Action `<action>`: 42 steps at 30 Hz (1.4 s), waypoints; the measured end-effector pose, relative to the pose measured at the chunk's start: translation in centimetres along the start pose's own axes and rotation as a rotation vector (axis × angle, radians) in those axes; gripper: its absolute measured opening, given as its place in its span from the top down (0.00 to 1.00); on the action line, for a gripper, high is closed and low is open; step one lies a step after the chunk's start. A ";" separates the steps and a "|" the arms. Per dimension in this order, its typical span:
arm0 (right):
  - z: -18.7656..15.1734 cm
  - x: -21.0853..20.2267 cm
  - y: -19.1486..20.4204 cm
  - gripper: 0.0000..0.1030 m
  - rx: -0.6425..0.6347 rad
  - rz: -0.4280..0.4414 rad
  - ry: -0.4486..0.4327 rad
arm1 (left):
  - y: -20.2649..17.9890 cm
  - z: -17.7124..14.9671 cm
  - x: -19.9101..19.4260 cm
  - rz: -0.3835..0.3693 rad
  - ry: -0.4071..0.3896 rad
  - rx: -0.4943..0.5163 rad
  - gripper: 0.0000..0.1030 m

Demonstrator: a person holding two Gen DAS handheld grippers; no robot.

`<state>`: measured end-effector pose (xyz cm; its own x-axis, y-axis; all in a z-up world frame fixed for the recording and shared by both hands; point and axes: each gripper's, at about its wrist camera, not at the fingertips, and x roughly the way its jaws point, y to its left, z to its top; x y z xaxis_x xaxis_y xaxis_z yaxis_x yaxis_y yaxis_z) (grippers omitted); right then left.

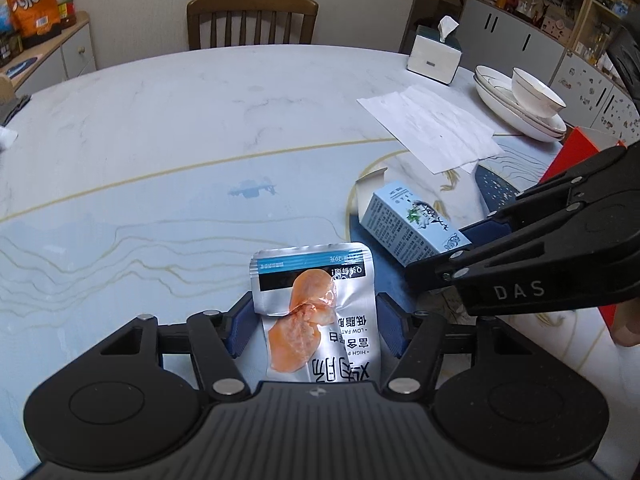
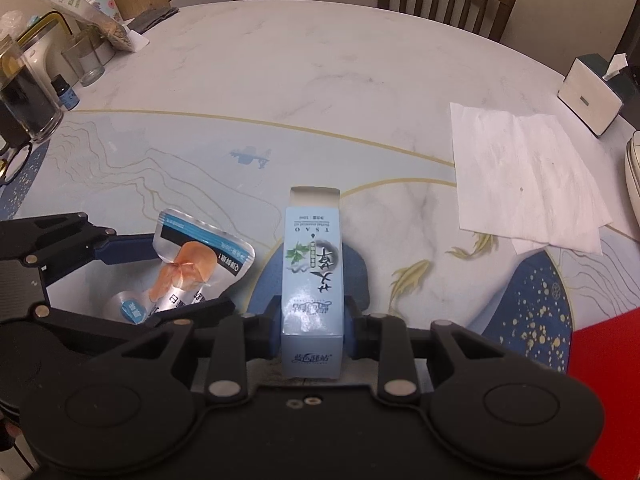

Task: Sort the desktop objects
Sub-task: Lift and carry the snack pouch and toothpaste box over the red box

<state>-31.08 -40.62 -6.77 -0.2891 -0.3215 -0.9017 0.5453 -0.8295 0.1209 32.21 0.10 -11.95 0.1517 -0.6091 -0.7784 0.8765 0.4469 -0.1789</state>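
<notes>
The left gripper [image 1: 316, 320] fingers clamp a crumpled silver foil snack pouch [image 1: 316, 312] at the lower centre. The right gripper [image 2: 312, 320] fingers pinch a pale blue cardboard box [image 2: 312, 280] (its top flap is open). Both hands are close together, so they may collide, and the slippery pouch may slide onto the desk [image 1: 160, 140].

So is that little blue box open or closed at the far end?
Open: the blue box shows its top flap lifted and hollow inside at the far end.

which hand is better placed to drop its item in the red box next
Right, probably. The right gripper, shut on the blue carton, has the red box just off its right side. The left gripper, holding the silver snack pouch, sits farther away, with the right gripper between it and the box.
</notes>
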 end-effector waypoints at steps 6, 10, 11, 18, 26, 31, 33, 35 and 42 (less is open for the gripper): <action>-0.9 -0.8 0.0 0.73 0.007 0.001 -0.006 | 0.0 -0.9 -0.9 -0.005 0.011 -0.022 0.40; -1.3 -1.5 0.1 0.73 0.010 0.001 -0.015 | 0.1 -1.5 -1.9 -0.004 0.014 -0.037 0.40; -1.5 -1.8 0.0 0.73 0.009 0.001 -0.017 | 0.1 -1.6 -2.1 -0.003 0.012 -0.044 0.40; -3.0 -3.8 -0.2 0.73 0.007 0.018 -0.027 | 0.4 -1.7 -4.2 0.004 -0.007 -0.085 0.40; -4.0 -6.9 -1.2 0.73 0.013 0.026 -0.062 | -0.5 -1.3 -6.2 0.006 -0.029 -0.104 0.40; -4.6 -9.4 -2.0 0.73 0.009 0.046 -0.099 | -1.8 -0.8 -7.5 0.000 -0.041 -0.104 0.40; -4.9 -10.3 -2.5 0.73 0.009 0.055 -0.115 | -2.4 -0.4 -8.0 -0.003 -0.048 -0.105 0.40; -5.2 -11.2 -3.1 0.73 0.005 0.062 -0.127 | -3.2 0.0 -8.5 -0.007 -0.055 -0.105 0.40; -6.5 -13.2 -5.7 0.73 0.003 0.041 -0.154 | -6.3 1.5 -9.5 -0.019 -0.082 -0.089 0.40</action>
<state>-25.23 -28.70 1.77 -0.3839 -0.4215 -0.8215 0.5570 -0.8154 0.1581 25.92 2.05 -2.53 0.1758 -0.6678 -0.7233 0.8363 0.4890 -0.2482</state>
